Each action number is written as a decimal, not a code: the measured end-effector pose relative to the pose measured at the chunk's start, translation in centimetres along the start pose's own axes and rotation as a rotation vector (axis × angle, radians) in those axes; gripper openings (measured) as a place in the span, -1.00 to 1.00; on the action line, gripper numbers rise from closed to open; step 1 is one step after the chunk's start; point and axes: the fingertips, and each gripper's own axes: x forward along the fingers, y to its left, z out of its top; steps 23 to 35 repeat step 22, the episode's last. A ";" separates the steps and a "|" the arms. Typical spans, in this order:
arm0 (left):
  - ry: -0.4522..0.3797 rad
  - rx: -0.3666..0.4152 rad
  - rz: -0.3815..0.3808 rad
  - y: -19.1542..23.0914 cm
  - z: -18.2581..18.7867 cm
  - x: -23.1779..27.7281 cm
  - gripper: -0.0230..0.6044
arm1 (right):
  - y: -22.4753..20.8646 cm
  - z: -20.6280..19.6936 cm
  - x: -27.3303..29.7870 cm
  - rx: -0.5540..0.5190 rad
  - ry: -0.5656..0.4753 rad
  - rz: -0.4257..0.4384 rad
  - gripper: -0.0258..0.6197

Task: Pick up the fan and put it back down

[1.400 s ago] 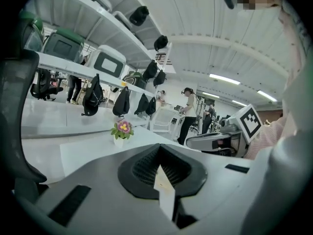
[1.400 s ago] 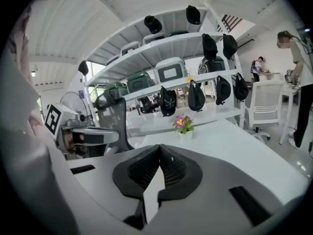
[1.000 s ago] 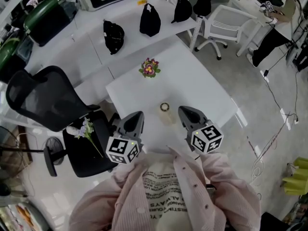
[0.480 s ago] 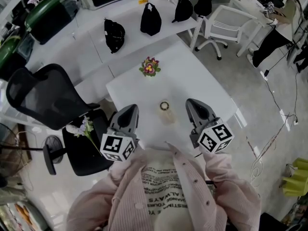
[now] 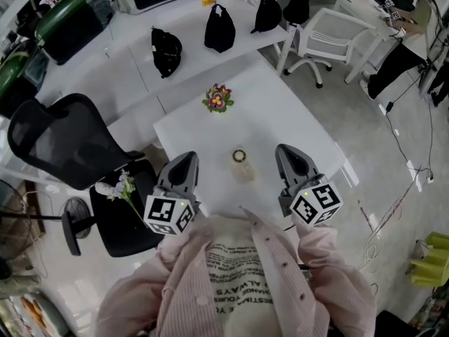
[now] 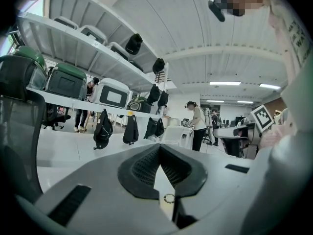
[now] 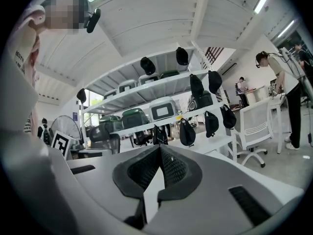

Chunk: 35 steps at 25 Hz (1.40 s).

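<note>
white table (image 5: 295,118) fills mid-frame, bare apart from two small items, so reach from my side is open. black office chair (image 5: 63,146) sits off the table's left corner, clear of the work.

left gripper (image 5: 186,161) and right gripper (image 5: 287,153) are held over the near edge, one on each side, roughly level and pointing across the table. both pairs of jaws are pressed together with nothing between them. i read that as a ready posture, not a grasp.

flower bunch (image 5: 218,97) sits toward the far corner, well apart.

small pale thing with a ring top, which i take for the fan (image 5: 241,161), rests on the table between the two grippers, touched by neither. pickup not yet begun; the jaws would need to open first.
</note>
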 end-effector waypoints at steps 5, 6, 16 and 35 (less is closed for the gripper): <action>0.001 0.001 0.000 0.0 -0.1 0.2 -0.92 | -0.8 -0.1 -0.2 -0.002 -0.006 -0.024 -0.92; 0.002 0.003 0.000 0.0 -0.1 0.2 -0.92 | -0.9 -0.2 -0.3 -0.001 -0.008 -0.029 -0.92; 0.011 0.001 0.005 0.0 -0.4 0.1 -0.92 | -1.4 -0.4 -0.6 -0.003 -0.002 -0.046 -0.92; 0.014 -0.004 0.004 -0.4 -0.7 0.1 -0.92 | -1.5 -0.6 -0.8 0.003 -0.002 -0.050 -0.92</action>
